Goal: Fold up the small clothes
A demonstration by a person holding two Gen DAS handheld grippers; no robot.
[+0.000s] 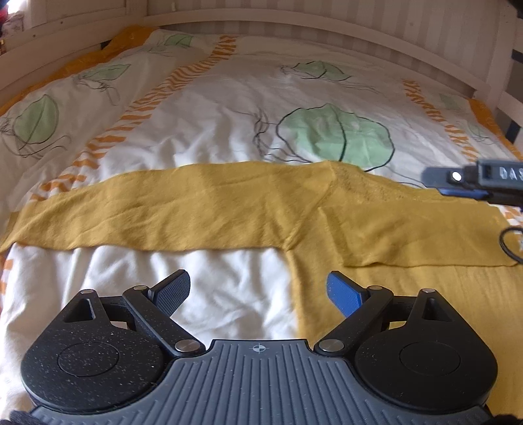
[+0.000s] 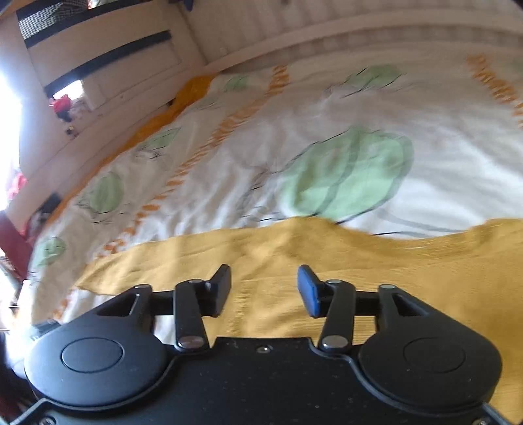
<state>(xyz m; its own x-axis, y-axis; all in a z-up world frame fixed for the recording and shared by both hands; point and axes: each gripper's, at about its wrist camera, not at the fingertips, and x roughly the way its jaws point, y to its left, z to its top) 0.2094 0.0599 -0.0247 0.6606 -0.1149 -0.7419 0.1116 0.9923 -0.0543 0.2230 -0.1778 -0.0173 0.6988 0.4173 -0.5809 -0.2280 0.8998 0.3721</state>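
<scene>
A mustard-yellow long-sleeved top (image 1: 248, 209) lies flat on the bed, one sleeve stretched out to the left and the other folded across the body at the right. My left gripper (image 1: 258, 287) is open and empty, low over the bedding just left of the top's body edge. My right gripper (image 2: 264, 287) is open and empty above the top (image 2: 359, 261); it also shows at the right edge of the left wrist view (image 1: 457, 186), over the top's far right shoulder.
The bed has a white duvet (image 1: 228, 108) printed with green leaves and orange stripes. A white wooden bed frame (image 1: 327, 29) runs along the far side. A black cable (image 1: 506, 245) lies at the right edge. Furniture and clutter (image 2: 62, 108) stand at the left.
</scene>
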